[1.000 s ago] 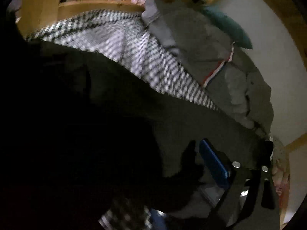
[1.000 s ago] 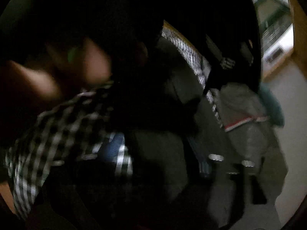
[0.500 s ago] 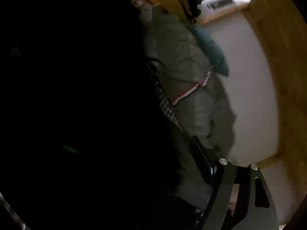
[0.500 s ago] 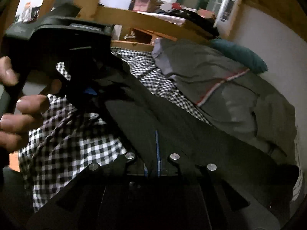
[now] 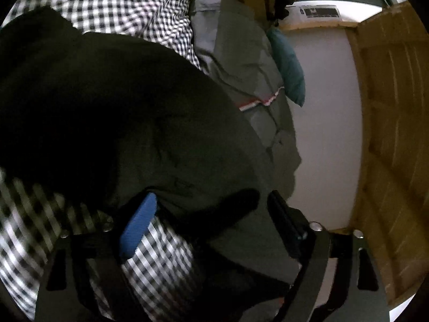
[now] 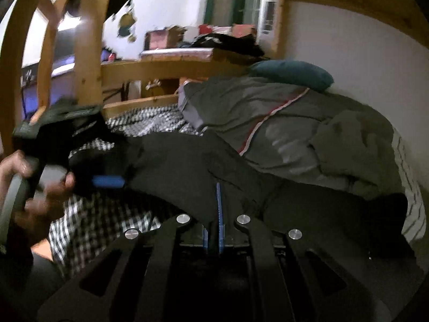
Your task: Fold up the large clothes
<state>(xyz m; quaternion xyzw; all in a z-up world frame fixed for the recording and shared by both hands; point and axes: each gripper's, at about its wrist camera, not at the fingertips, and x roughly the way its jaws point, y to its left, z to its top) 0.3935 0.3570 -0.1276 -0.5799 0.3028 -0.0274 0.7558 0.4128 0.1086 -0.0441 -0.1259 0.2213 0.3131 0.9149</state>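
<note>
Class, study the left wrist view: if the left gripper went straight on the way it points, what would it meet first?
Most likely the dark garment lying on the checked bedding. The left gripper, its jaws opening, already has the garment's edge between its fingers, though depth is uncertain.

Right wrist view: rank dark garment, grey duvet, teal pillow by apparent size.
1-2. Grey duvet and dark garment: similar; the garment is nearer the camera and partly hidden, so unranked.
3. Teal pillow: clearly smallest.

Bedroom: wooden bunk bed [image 6: 150, 67], pillow [image 6: 292, 73]
</note>
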